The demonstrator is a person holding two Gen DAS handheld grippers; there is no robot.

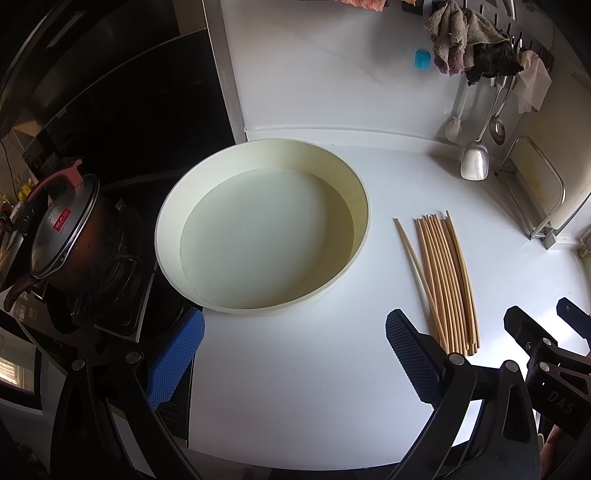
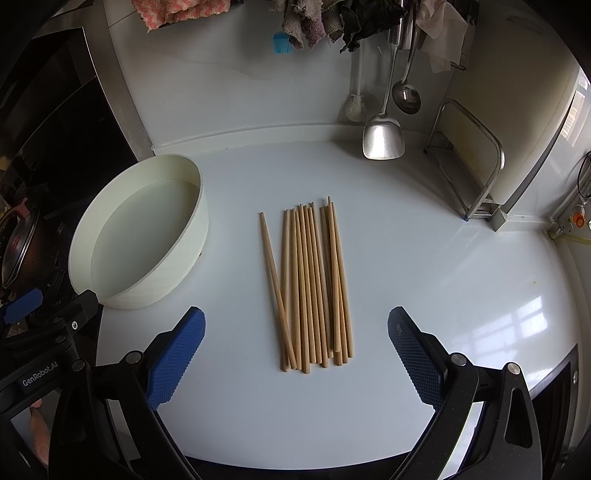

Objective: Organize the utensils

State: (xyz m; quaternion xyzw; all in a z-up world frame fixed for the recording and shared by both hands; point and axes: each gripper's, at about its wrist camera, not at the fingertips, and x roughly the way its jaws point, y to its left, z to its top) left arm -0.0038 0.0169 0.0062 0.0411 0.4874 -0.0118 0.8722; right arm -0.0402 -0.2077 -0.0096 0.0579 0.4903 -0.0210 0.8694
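Several wooden chopsticks [image 2: 310,284] lie side by side in a loose bundle on the white counter, also in the left wrist view [image 1: 445,280]. A round cream basin [image 1: 262,236] stands empty to their left, also in the right wrist view [image 2: 140,236]. My left gripper [image 1: 295,358] is open and empty, hovering just in front of the basin. My right gripper [image 2: 295,354] is open and empty, its blue pads [image 2: 177,362] either side of the near ends of the chopsticks, above them.
A gas stove with a lidded dark pot [image 1: 70,240] is left of the basin. A steel spatula [image 2: 382,136], ladle [image 2: 406,96], brush and rags [image 2: 321,22] hang on the back wall. A metal rack [image 2: 469,162] stands at the back right.
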